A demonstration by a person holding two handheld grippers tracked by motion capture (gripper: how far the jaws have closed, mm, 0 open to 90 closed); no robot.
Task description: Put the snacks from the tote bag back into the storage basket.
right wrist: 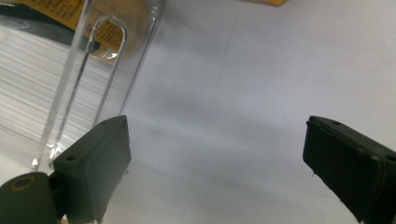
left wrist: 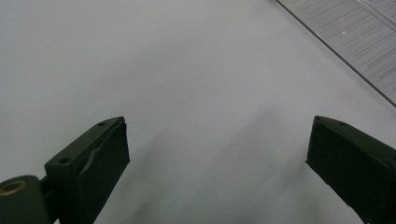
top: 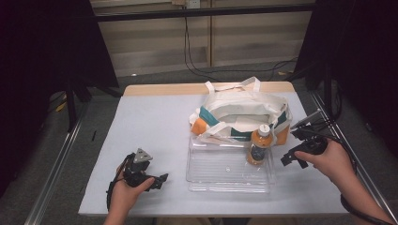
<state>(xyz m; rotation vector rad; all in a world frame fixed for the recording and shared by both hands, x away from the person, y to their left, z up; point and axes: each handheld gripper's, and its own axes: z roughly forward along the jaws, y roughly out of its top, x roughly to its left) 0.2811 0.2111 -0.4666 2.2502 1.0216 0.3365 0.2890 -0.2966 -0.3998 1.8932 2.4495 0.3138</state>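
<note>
My right fingers (right wrist: 355,172) are standing spread wide with nothing between them, only bare grey worktop (right wrist: 243,93) showing in the gap. Just beside the left-hand one in the right gripper view, the clear wall of the plastic tray (right wrist: 70,88) is rising, and through it I am seeing the yellow-labelled base of the bottle (right wrist: 100,32). From the high view, I am holding my right gripper (top: 292,158) low at the tray's right edge, near the orange bottle (top: 259,145) with its white cap, which is standing upright in the tray's far right corner. Behind the tray, the white tote bag (top: 241,112) is lying on the worktop, touching it. My left fingers (left wrist: 98,163) are also spread apart and holding nothing, hovering over bare worktop, with my left gripper (top: 161,181) well apart from the tray (top: 220,173).
</note>
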